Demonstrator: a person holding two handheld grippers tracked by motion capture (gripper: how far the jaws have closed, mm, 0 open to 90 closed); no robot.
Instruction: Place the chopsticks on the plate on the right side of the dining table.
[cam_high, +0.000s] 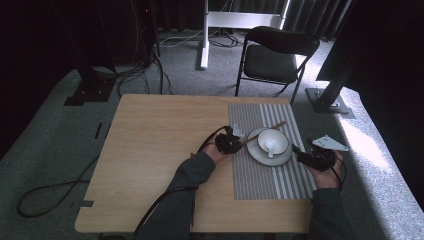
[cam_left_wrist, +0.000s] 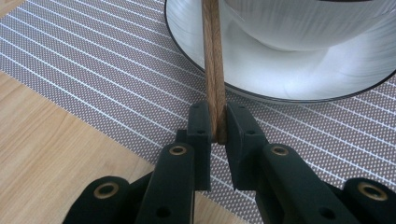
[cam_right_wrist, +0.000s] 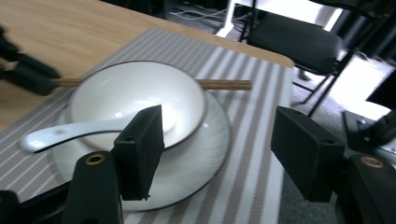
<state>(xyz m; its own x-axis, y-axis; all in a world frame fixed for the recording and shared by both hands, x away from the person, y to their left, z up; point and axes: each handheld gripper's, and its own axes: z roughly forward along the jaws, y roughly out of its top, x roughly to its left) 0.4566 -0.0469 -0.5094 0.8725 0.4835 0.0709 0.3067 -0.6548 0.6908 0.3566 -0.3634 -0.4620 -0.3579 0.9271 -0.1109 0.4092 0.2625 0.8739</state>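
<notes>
Left gripper clamped on the pair of brown wooden chopsticks; right gripper wide open, holding nothing.

I held the chopsticks by their near end between closed jaws. The sticks ran across the rim of the white round plate with a dark edge, passing beside the white ceramic bowl seated on it, with their far end over the grey striped woven placemat. A white ceramic spoon rested in the bowl, handle over the rim. I kept the right gripper just beside the plate, above the placemat on the light wooden table.
</notes>
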